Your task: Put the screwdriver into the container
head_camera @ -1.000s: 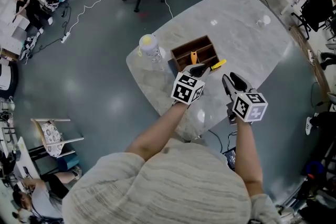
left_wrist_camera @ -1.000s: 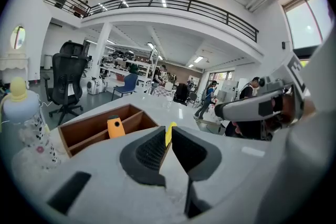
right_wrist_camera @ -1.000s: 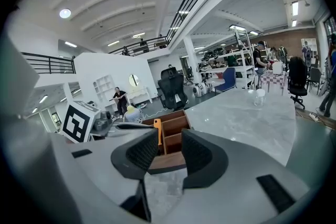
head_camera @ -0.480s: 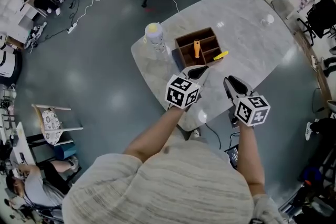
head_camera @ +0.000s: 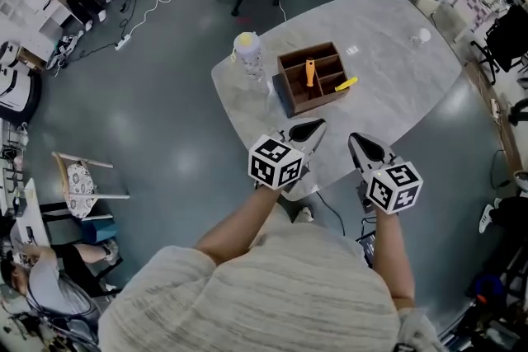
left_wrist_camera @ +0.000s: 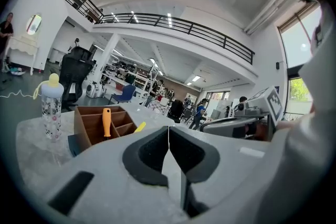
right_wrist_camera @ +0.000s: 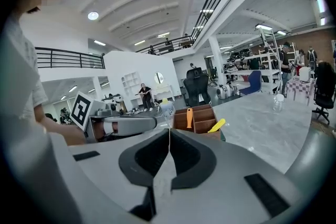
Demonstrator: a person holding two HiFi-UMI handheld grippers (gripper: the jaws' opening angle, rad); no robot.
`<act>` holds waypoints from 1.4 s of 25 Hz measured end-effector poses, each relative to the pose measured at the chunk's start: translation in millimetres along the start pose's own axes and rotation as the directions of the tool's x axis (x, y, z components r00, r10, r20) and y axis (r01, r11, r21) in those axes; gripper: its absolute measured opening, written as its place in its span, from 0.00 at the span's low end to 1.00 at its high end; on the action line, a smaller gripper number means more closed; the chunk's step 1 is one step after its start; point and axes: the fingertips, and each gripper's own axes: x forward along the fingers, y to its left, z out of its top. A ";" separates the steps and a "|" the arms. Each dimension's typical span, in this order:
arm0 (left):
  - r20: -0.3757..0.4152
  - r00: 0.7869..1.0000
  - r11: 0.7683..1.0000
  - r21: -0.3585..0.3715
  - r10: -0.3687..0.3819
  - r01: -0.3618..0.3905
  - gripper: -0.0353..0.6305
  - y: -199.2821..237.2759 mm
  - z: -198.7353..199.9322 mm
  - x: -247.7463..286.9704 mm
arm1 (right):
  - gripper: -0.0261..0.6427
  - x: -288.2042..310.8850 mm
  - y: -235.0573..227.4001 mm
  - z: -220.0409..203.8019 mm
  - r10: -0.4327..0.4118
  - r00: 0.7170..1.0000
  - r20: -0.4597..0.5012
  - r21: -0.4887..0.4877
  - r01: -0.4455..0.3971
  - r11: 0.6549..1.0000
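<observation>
Left hand-held gripper (head_camera: 314,127) and right hand-held gripper (head_camera: 355,139), jaws pressed together and empty (the right's just closed on nothing), hang over the near worktop (head_camera: 396,70), probably because the orange-handled screwdriver (head_camera: 308,73) already stands inside the container (head_camera: 285,83).
</observation>
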 end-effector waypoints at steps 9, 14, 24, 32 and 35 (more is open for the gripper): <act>0.001 1.000 1.000 -0.011 0.015 -0.015 0.08 -16.5 -18.3 -28.0 | 0.06 -19.0 14.2 -9.7 0.022 1.000 0.017 -0.023 -0.021 0.999; -0.001 1.000 1.000 -0.006 0.020 -0.020 0.08 -21.6 -17.6 -29.3 | 0.06 -21.6 18.2 -6.0 0.034 0.999 0.025 -0.037 -0.034 0.999; -0.012 1.000 1.000 0.004 0.027 -0.027 0.08 -25.3 -20.3 -28.3 | 0.06 -22.0 24.2 -8.3 0.052 0.998 0.021 -0.056 -0.050 0.997; -0.015 0.999 0.999 0.014 0.035 -0.035 0.08 -28.1 -17.2 -29.7 | 0.06 -25.2 28.4 -5.7 0.061 0.998 0.032 -0.051 -0.060 0.997; -0.016 0.999 0.999 0.015 0.036 -0.036 0.08 -29.3 -17.4 -31.1 | 0.06 -26.6 29.5 -5.8 0.061 0.998 0.034 -0.048 -0.060 0.997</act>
